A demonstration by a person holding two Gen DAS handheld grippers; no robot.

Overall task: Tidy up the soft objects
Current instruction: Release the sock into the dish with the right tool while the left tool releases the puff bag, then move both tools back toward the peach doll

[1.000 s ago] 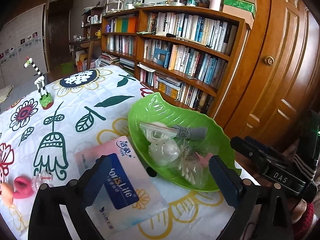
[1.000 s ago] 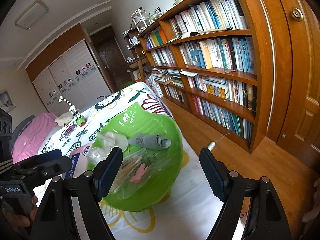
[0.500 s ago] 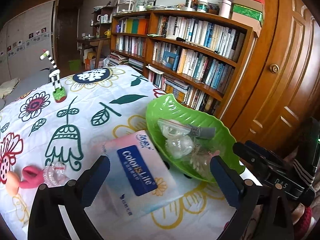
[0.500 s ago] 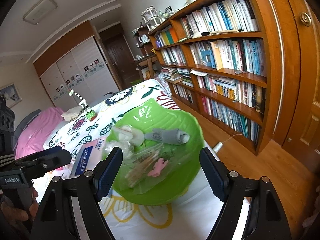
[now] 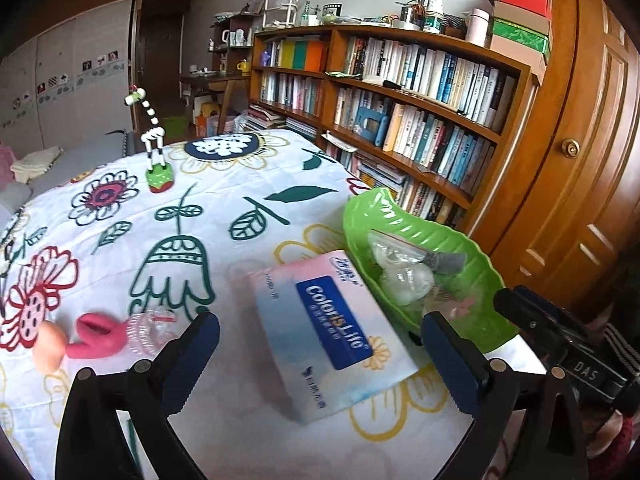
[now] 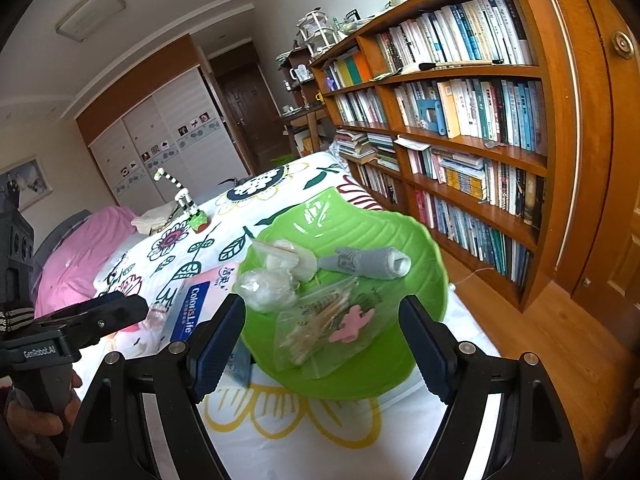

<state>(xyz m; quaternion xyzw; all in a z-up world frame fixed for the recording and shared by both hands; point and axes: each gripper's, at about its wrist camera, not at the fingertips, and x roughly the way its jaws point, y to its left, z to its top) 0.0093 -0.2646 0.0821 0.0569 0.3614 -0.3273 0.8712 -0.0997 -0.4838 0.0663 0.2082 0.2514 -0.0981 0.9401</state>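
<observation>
Currently both grippers, left (image 5: pixel 318 354) and right (image 6: pixel 322 334), gape wide, empty; pale tissue pack (image 5: pixel 326 330) touches green leaf-shaped plastic dish (image 6: pixel 360 224).

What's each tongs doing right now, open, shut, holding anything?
Left tongs: open, empty, above the ColorisLife tissue pack.
Right tongs: open, empty, in front of the green leaf-shaped dish.

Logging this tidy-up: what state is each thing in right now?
Left claw: open, empty.
Right claw: open, empty.
Green bowl: upright, holding bagged items.
Grey roll: lying in bowl.
Tissue pack: flat on cloth, beside bowl.
Giraffe toy: standing upright.
</observation>
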